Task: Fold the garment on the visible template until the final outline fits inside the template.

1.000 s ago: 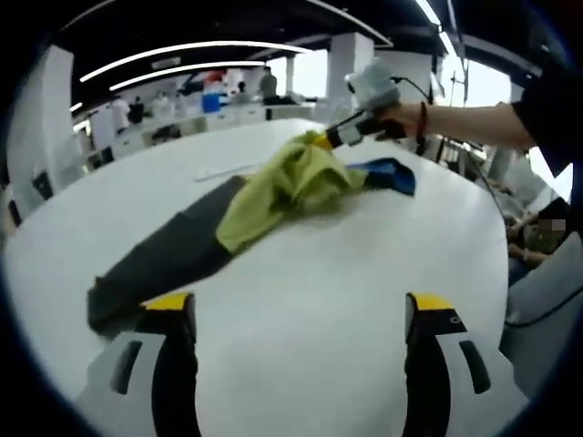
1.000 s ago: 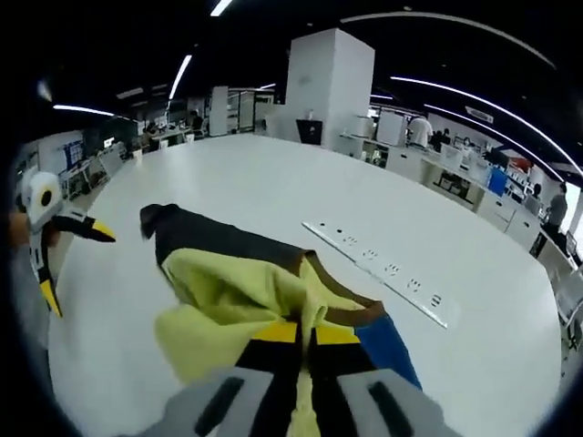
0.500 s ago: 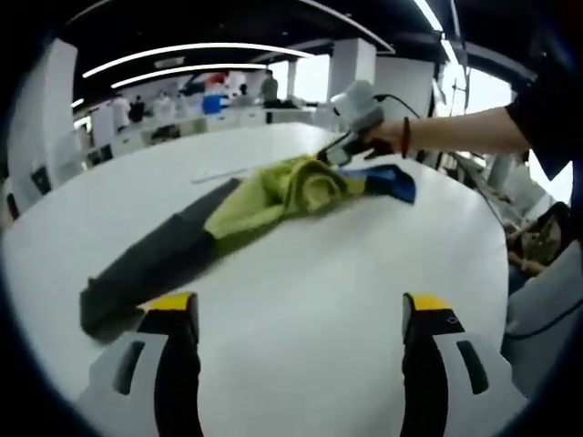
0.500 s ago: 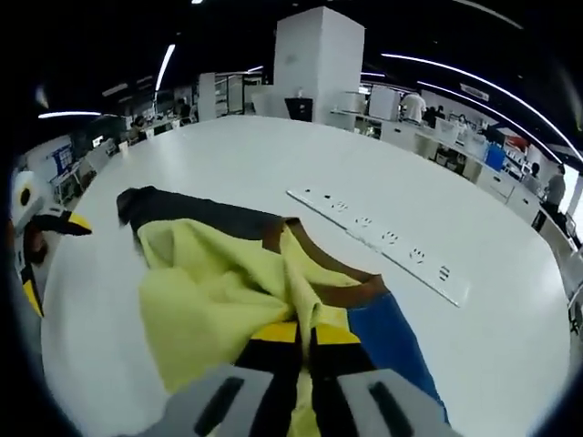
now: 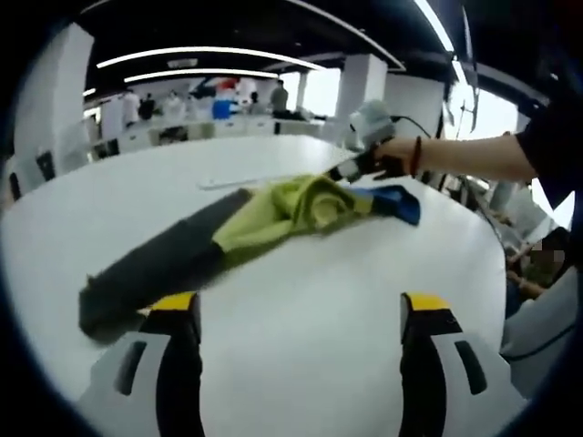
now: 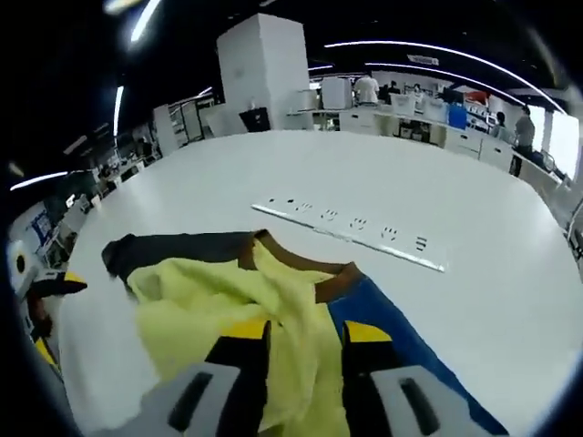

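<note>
The garment lies stretched across the white table (image 5: 301, 273): a dark grey part (image 5: 155, 269) nearest me, a bunched yellow-green part (image 5: 287, 208) in the middle and a blue part (image 5: 393, 200) at the far end. My left gripper (image 5: 299, 305) is open over bare table, just short of the grey end. In the right gripper view the yellow cloth (image 6: 228, 296) with its brown collar band (image 6: 323, 282) runs between the jaws of my right gripper (image 6: 305, 332), which stand apart. A hand holds that right gripper (image 5: 351, 167) at the garment's far end.
A long white power strip (image 6: 351, 228) lies on the table beyond the garment. The left gripper (image 6: 46, 300) shows at the left edge of the right gripper view. Desks, a white pillar (image 6: 264, 64) and people stand far behind.
The right gripper's jaws have parted around the yellow cloth, and the raised cloth has sunk lower onto the table. The left gripper has stayed open near the grey end.
</note>
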Action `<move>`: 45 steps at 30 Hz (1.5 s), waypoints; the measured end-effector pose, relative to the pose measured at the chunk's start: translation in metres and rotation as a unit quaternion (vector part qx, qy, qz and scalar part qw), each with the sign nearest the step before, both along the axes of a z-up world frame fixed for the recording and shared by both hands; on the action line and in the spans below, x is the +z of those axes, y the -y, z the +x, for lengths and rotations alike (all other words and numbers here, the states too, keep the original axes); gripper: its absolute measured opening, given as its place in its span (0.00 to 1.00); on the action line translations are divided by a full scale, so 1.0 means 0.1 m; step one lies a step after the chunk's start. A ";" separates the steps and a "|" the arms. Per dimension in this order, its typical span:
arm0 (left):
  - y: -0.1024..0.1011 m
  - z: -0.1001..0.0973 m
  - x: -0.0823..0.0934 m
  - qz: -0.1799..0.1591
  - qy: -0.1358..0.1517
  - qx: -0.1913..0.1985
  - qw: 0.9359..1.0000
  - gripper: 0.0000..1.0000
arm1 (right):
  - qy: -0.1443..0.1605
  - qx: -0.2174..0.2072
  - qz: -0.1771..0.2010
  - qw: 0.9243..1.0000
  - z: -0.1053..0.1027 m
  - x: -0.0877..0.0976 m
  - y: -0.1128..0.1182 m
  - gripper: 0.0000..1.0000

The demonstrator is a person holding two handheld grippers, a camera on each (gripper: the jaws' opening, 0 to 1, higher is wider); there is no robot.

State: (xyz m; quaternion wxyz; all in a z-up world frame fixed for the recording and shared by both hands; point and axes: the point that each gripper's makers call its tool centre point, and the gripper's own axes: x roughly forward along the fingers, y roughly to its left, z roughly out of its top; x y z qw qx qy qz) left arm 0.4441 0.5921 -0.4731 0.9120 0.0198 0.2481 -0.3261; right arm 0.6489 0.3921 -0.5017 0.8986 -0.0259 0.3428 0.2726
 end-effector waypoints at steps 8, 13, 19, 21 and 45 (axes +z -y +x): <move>0.02 0.17 0.11 -0.008 0.017 0.005 1.000 0.82 | 0.008 -0.004 0.016 1.000 -0.19 0.23 0.04 0.50; -0.01 0.30 0.17 -0.013 0.027 0.014 0.999 0.80 | 0.004 0.004 0.027 1.000 -0.38 0.34 0.00 0.62; 0.01 0.43 0.22 -0.007 0.040 0.012 0.999 0.75 | 0.011 0.018 0.022 1.000 -0.56 0.41 -0.06 0.66; 0.05 0.46 0.24 -0.004 0.044 0.012 0.999 0.72 | 0.011 0.020 0.022 0.999 -0.65 0.43 -0.09 0.65; 0.40 0.96 -0.01 0.004 0.046 0.003 0.999 0.43 | 0.033 0.048 0.010 0.998 -1.14 0.33 -0.42 0.49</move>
